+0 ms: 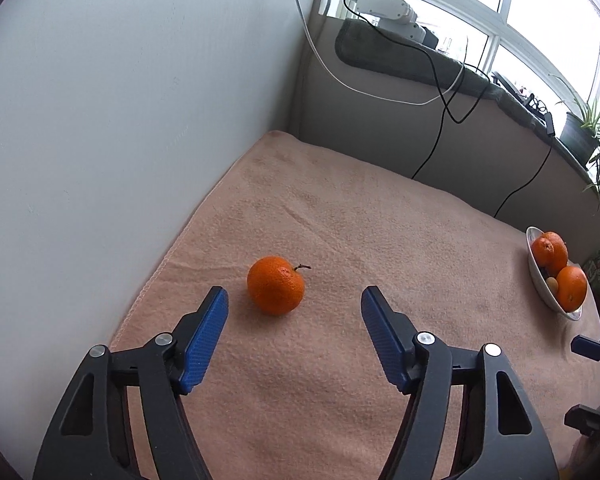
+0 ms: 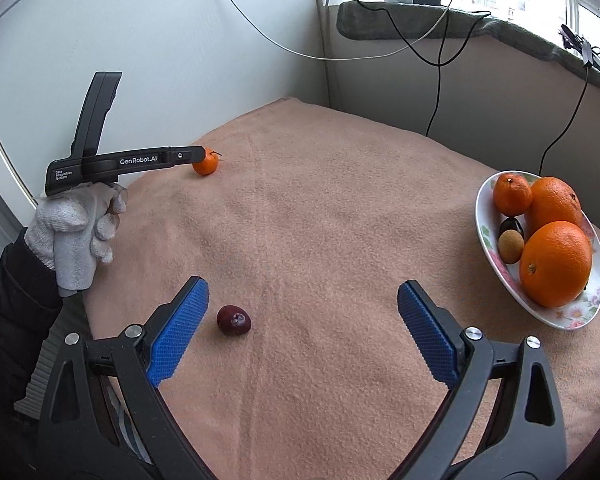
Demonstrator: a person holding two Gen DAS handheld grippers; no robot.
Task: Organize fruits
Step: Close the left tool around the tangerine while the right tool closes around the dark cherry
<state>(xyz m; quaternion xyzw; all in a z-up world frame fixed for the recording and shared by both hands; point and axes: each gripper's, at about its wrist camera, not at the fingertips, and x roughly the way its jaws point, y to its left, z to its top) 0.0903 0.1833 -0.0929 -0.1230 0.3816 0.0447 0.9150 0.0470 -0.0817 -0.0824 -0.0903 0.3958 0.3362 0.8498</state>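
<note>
On the towel: one tangerine (image 1: 275,285), one dark plum (image 2: 233,320).
My bowl (image 2: 484,216), right edge: three oranges, two small fruits.
My left gripper (image 1: 294,322): wide open, empty.
My right gripper (image 2: 303,316): wide open, empty.

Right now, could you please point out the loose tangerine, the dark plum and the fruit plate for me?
Loose tangerine (image 1: 275,285): left wrist view, middle of its peel.
Dark plum (image 2: 233,320): right wrist view, centre of its skin.
Fruit plate (image 2: 484,216): right wrist view, bare left inner rim.

Both wrist views face the window; they share the towel (image 1: 339,220), probably one mandarin (image 1: 275,285).
</note>
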